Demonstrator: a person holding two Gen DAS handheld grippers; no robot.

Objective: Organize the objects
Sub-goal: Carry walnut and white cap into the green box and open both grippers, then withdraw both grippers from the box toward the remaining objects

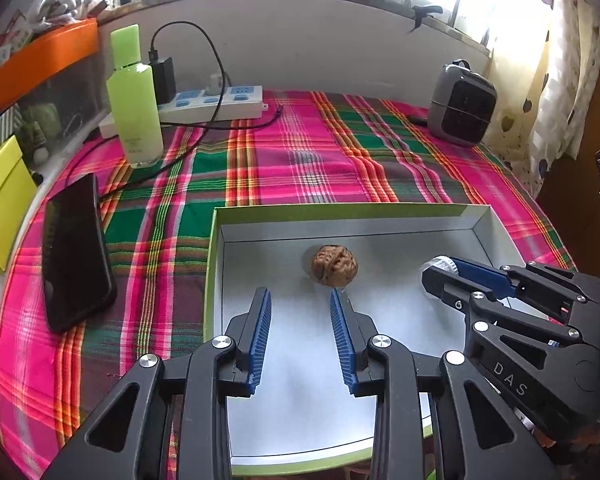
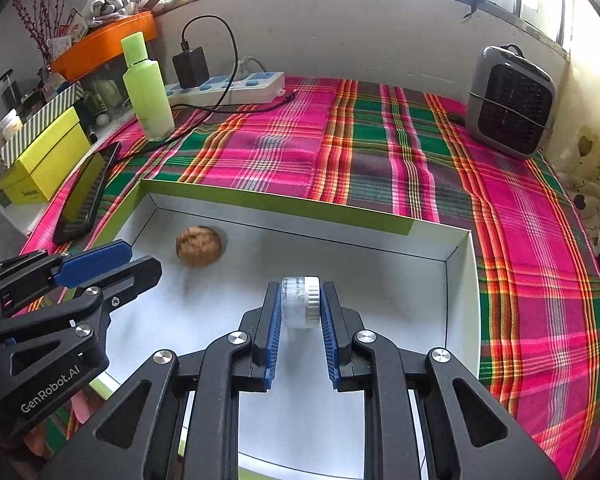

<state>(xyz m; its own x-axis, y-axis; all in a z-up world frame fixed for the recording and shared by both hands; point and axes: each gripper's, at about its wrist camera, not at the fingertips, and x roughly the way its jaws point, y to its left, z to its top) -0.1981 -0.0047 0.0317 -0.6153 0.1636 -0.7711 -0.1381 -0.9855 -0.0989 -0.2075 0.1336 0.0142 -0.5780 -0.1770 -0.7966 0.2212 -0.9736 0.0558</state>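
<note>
Both grippers hang over the shallow box [image 2: 458, 276] and point steeply down into it. In the right wrist view the right gripper [image 2: 300, 304] has a small round jar [image 2: 300, 302] between its blue pads, and the pads [image 2: 275, 316] lie against the jar's two flat sides; the jar has a clear body and a white ribbed lid. The left gripper [image 1: 300, 300] has its jaws apart with nothing between them, above the white floor of the box.

After the grippers I go from large to small. A plaid cloth [image 1: 320, 160] in pink, green and orange covers the table. On it lies the box, white inside and green outside, at 6 o'clock on the cloth. A grey heater [image 2: 512, 104] stands at 2 o'clock. A light green bottle [image 1: 134, 100] stands upright at 10 o'clock, and just behind it lies a white power strip [image 1: 216, 104] with a black charger [image 1: 162, 76] plugged in. A dark phone [image 1: 76, 252] lies flat at 9 o'clock, just beside the left wall of the box.

A brown walnut [image 1: 335, 266] lies on the box floor near the far wall, at 12 o'clock from the left gripper, very near the tip of its right finger [image 1: 342, 332]. From the held jar the walnut is at 10 o'clock, apart from it.
</note>
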